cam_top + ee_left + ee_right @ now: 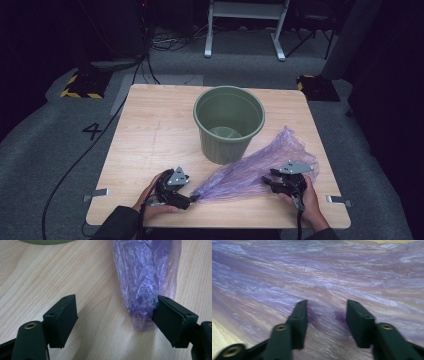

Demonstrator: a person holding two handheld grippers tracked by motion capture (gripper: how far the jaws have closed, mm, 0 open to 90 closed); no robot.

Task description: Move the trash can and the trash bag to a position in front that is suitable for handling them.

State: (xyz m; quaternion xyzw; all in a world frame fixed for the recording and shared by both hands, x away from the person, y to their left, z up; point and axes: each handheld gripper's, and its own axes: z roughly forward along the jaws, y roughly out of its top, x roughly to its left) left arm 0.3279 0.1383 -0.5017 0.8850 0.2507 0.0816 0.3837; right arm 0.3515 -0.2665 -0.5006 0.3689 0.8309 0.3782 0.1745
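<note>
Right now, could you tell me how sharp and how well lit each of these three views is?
High view: table evenly lit, room behind dark. Left gripper view: sharp, soft glare on the purple bag. Right gripper view: smeared by blur, the bag's wrinkles streaked, the right gripper fairly crisp.

My left gripper point(192, 199) and right gripper point(266, 181) are matte black, each topped by a grey three-cornered plate and trailing a black cable. Brass-ringed screw holes sit at the jaw bases. Dark sleeves point(117, 222) cover my forearms.

Wooden table point(150, 130) bears green bucket point(229, 123), purple bag point(260, 167).
</note>
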